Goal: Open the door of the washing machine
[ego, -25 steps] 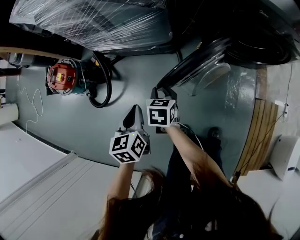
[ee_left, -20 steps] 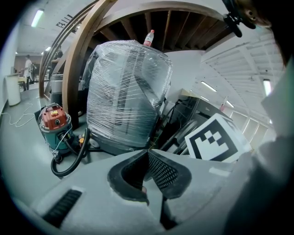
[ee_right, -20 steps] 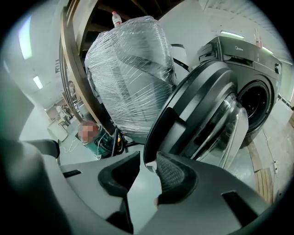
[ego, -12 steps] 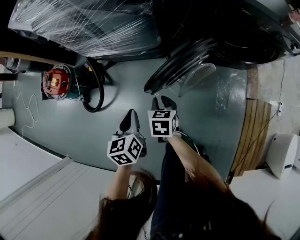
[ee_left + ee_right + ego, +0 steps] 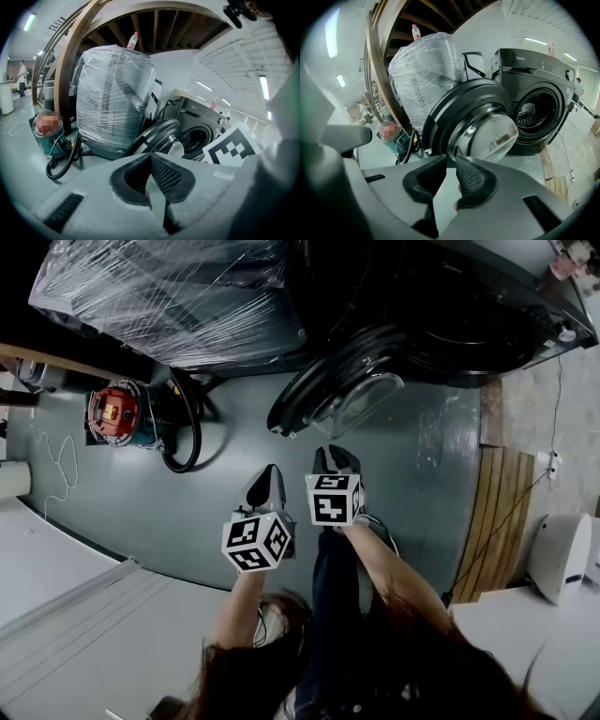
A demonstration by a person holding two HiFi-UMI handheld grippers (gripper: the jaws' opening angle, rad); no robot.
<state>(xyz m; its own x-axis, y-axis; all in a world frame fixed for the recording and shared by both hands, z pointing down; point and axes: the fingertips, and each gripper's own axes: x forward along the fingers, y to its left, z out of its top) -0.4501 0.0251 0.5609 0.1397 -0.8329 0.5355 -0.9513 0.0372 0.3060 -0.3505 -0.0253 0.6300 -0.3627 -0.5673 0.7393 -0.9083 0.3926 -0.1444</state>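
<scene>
Washing machine door (image 5: pixel 319 390) stands open over grey-green floor (image 5: pixel 441 456).

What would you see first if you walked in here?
The round door of the black washer stands wide open at the top middle, its glass bulge shining. Left of it looms a big bundle wrapped in shiny plastic film. A red-topped vacuum sits on the floor at the far left.

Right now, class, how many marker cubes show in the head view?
2: one cube on the left gripper, below centre; the other on the right gripper, right of it. None seems hidden.
</scene>
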